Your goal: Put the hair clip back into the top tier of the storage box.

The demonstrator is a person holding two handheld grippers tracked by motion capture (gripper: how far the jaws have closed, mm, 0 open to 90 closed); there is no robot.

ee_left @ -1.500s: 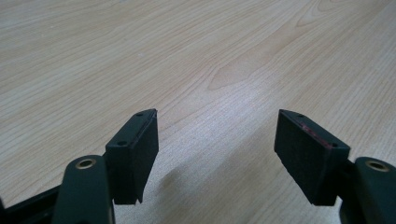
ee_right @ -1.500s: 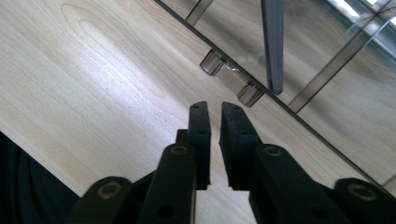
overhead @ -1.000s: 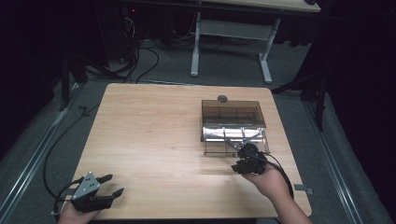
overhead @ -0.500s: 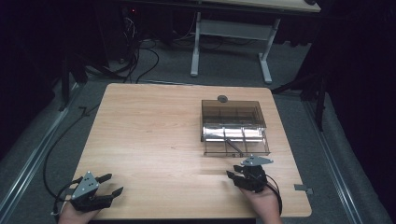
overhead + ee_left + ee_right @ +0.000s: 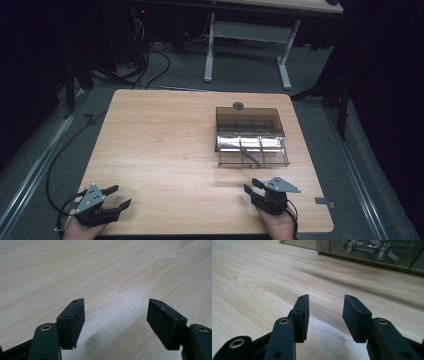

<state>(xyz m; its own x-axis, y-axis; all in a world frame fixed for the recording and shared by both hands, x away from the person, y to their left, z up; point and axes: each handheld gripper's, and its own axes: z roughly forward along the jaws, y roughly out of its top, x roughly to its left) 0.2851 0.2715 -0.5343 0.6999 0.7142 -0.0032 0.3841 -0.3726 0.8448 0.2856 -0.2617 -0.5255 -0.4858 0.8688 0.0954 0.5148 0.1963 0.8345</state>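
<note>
The left tool (image 5: 114,196) rests at the near left corner of the bench (image 5: 165,140), well apart from the clear box (image 5: 251,136), in the same spot as a second ago; its jaws stand wide and hold nothing.

The right tool (image 5: 253,185) was up at the box's near edge a second ago. It now sits lower and closer to the person, near the box but clear of it. Its jaws have just been opening, and nothing lies between them. That reads as a drop-off finished: the metal parts (image 5: 248,143) lie inside the box, and the hand is backing away.

The high view gives the whole layout, including the small round disc (image 5: 238,105) just beyond the box. The left gripper view adds bare wood grain between the pads (image 5: 75,320). The right gripper view brings the box wall (image 5: 367,250) close, with shiny metal parts behind it.
</note>
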